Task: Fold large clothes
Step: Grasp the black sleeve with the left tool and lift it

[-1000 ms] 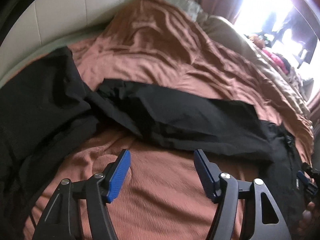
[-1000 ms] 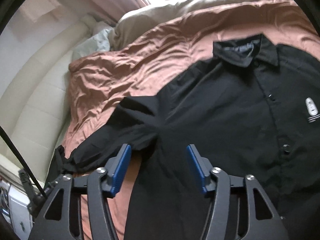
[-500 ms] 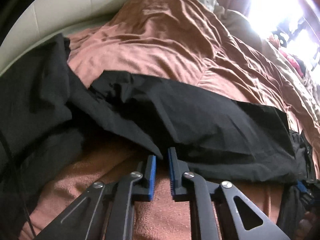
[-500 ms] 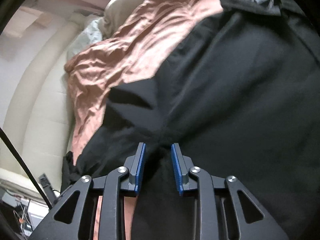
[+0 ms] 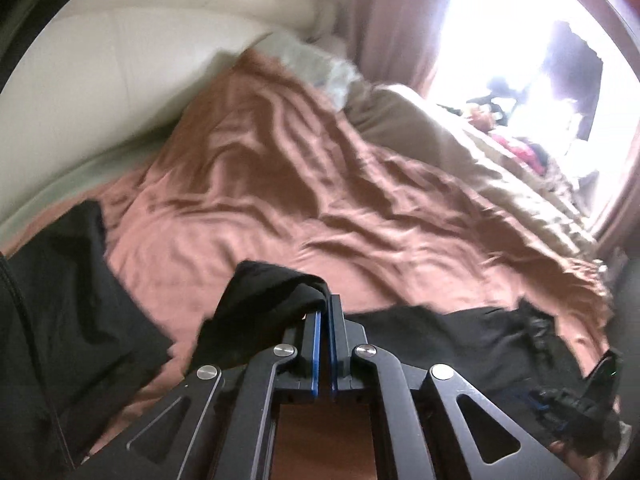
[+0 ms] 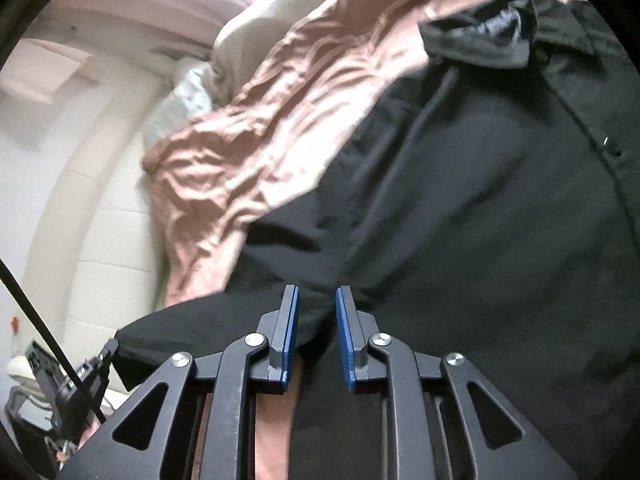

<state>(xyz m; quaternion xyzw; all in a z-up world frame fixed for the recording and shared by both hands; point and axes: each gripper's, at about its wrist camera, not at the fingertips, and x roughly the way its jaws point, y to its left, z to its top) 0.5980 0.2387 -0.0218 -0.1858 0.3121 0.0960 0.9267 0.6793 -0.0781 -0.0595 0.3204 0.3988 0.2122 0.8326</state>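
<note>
A large black button-up shirt [image 6: 480,184] lies spread on a bed with a brown sheet [image 5: 280,184]. Its collar [image 6: 484,40] shows at the top right of the right wrist view. My left gripper [image 5: 325,300] is shut on the black sleeve [image 5: 264,304] and holds it lifted off the sheet; the cloth drapes left over the fingers. My right gripper [image 6: 316,300] is nearly closed around a bunch of black cloth near the sleeve seam [image 6: 316,320]; a narrow gap remains between its blue pads [image 6: 291,320].
A cream padded headboard [image 5: 120,60] runs along the left. A beige duvet [image 5: 460,140] and a pale pillow [image 5: 320,64] lie at the far side by a bright window [image 5: 500,20]. More black cloth [image 5: 60,300] lies at the left.
My left gripper closed on the sleeve and lifted it up off the sheet. My right gripper moved down onto the shirt, and its fingers closed in on the cloth.
</note>
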